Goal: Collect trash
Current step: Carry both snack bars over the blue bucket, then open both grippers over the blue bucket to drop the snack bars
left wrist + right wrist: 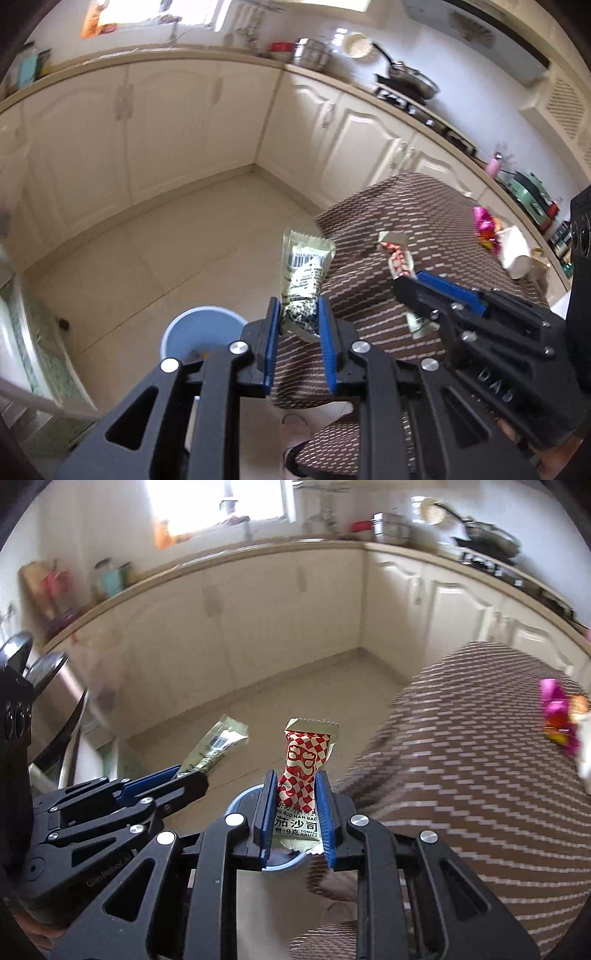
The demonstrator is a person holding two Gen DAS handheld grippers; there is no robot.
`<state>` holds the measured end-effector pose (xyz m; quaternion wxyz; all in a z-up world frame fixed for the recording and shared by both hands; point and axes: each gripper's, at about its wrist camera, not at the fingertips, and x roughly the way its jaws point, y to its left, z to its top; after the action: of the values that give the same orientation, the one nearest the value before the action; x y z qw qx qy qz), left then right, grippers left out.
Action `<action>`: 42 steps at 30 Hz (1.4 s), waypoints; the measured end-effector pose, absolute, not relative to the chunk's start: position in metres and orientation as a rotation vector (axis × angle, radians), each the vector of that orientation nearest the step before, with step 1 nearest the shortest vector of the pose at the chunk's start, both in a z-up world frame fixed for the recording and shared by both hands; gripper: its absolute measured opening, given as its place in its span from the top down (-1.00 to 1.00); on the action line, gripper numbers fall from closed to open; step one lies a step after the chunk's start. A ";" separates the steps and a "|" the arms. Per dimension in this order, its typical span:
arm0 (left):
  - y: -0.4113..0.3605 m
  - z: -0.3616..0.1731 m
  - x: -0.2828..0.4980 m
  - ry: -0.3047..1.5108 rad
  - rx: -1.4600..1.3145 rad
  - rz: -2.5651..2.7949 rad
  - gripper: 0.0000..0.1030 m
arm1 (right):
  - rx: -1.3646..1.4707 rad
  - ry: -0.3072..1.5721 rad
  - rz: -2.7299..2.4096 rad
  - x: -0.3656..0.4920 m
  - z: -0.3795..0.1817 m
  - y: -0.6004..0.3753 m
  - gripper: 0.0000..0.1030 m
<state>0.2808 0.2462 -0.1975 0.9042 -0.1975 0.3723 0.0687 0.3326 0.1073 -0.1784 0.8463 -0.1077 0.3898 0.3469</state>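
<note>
**Two sachets held, bin half hidden**

Left tongs (298,325) closed on a pale green sachet (304,273), which stands up between the blue pads; its lower end is hidden behind the pads. Right tongs (295,812) closed on a red-checked sauce sachet (303,775), printed end low between the pads, bottom edge cut off by the linkage. Each wrist view also catches the other tongs from the side with its sachet sticking out.

Blue bin (201,330) sits on the floor, just beside the cloth-covered surface (424,229). Its near rim is blocked by the tongs in both views, and the contents are hard to make out, just a dark-orange speck. In the right wrist view only slivers of its rim show.

Left on the surface: one pink foil wrapper (484,221), one white crumpled piece (515,251), plus something small and orange-yellow between them, too blurred to identify.

Count: two tongs, two held sachets, one bin.
</note>
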 end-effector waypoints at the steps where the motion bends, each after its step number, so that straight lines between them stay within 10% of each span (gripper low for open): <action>1: 0.253 -0.202 0.278 0.777 -0.418 0.153 0.62 | -0.236 0.833 0.745 0.332 -0.184 0.116 0.61; 42: 0.325 -0.316 0.299 0.935 -0.579 0.255 0.19 | -0.303 1.036 0.757 0.366 -0.300 0.183 0.61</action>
<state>0.2990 0.3253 -0.3160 0.8450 -0.2743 0.4430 0.1206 0.3659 0.1826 -0.3000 0.7905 -0.1409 0.4814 0.3515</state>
